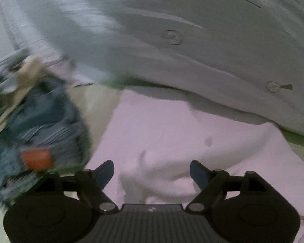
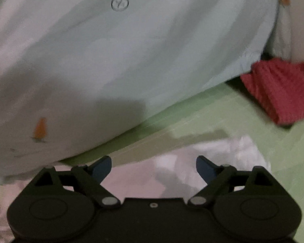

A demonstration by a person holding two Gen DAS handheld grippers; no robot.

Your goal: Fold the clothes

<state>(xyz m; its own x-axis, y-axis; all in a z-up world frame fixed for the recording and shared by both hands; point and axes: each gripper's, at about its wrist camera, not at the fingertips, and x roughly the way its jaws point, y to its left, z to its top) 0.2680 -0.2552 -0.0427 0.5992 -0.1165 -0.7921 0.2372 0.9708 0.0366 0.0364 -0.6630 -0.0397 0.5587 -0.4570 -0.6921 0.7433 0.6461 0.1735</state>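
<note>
The left tool (image 1: 152, 172) stands with its blue-tipped fingers spread wide above the pale pink, soft cloth garment (image 1: 172, 133), and nothing is pinched between them. The right tool (image 2: 154, 168) is likewise spread and empty, hovering over the crumpled, whiter end of the same garment (image 2: 212, 154).

The garment lies rumpled on the light green sheet (image 2: 233, 109) of what looks like a bed, just in front of a large pale blue-grey buttoned pillow (image 2: 131, 50). A heap of blue denim clothing with an orange-red tag (image 1: 40, 125) sits to its left (blurred in the left wrist view), and a folded red ribbed cloth (image 2: 279, 91) lies off to the right, well apart.

To my mind, the step in hand is choosing fresh pinch points. It would go best if each tool came down on a clear edge or corner instead of the bunched middle, taking a single layer. Both could then draw outward to flatten the cloth before folding. The raised wrinkle between the left fingers invites a careless pinch, which would trap a crease.
</note>
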